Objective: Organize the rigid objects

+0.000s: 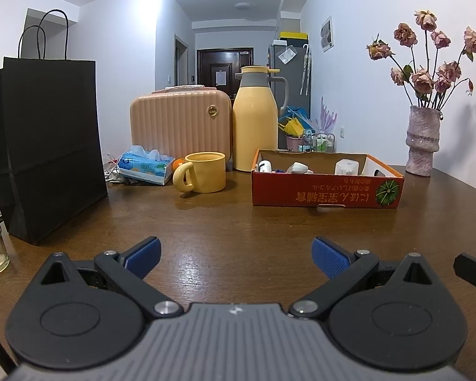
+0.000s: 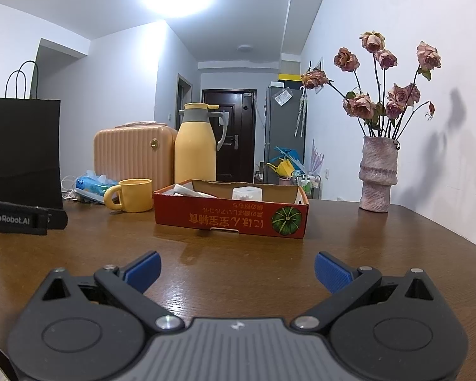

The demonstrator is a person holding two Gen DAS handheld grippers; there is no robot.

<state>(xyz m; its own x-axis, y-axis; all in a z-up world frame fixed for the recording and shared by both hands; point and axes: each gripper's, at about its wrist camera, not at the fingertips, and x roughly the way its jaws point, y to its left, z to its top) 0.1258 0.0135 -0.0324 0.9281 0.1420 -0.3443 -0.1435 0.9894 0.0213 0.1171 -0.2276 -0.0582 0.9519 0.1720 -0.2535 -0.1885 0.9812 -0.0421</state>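
Blue-padded left gripper and right gripper spread wide, holding nothing, above brown wooden table. Ahead, shallow orange cardboard box of small white items, beside yellow ceramic mug.

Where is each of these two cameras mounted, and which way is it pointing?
Left wrist view: sits on the left tool, low over the table, facing the mug and box; its open blue fingers show.
Right wrist view: sits on the right tool, facing the box and vase; its open fingers show, and the left tool at the left edge.
Both share the table, box, mug, jug, vase and bag.
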